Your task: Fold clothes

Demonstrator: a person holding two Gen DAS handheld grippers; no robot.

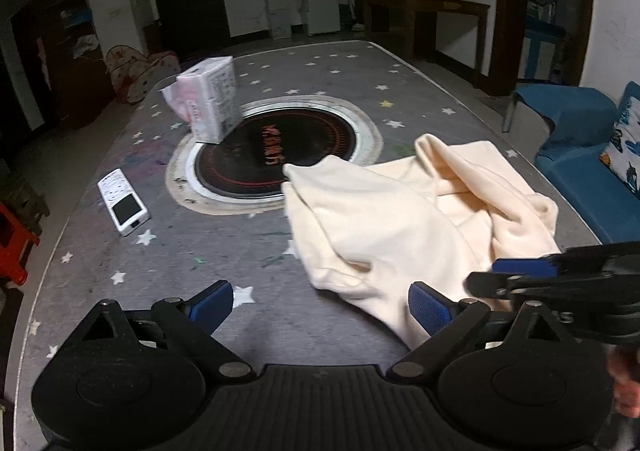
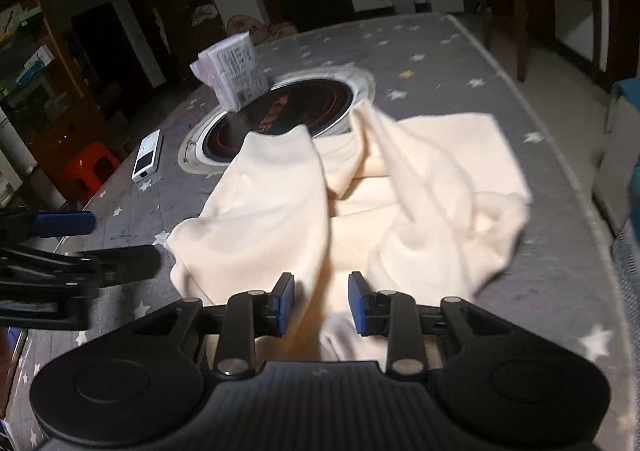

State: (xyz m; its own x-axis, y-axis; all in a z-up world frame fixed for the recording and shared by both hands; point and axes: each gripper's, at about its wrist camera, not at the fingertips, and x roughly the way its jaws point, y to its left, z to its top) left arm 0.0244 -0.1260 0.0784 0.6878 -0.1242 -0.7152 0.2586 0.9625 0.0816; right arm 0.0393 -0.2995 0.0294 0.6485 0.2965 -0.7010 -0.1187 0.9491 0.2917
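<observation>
Blue-padded tongs frame both views. The left gripper (image 1: 322, 305) has its jaws spread wide and released, hovering above the grey star-patterned table cover (image 1: 180, 251), with its right-hand pad just at the near edge of the cream garment (image 1: 384, 223). The right gripper (image 2: 321, 303) is partly open too, its two pads apart with cream cloth lying between and beneath them; whether either pad touches the fabric cannot be told.

The cream garment (image 2: 360, 203) lies crumpled and bunched on the right half of the table, one corner reaching over the rim of the round black hotplate (image 1: 276, 155) set into the table's middle. On the hotplate's far left edge stands a white tissue pack (image 1: 210, 105). A white remote control (image 1: 123, 201) lies to the left, well apart from the garment. Beyond the table's right side is a blue sofa (image 1: 580, 171).
</observation>
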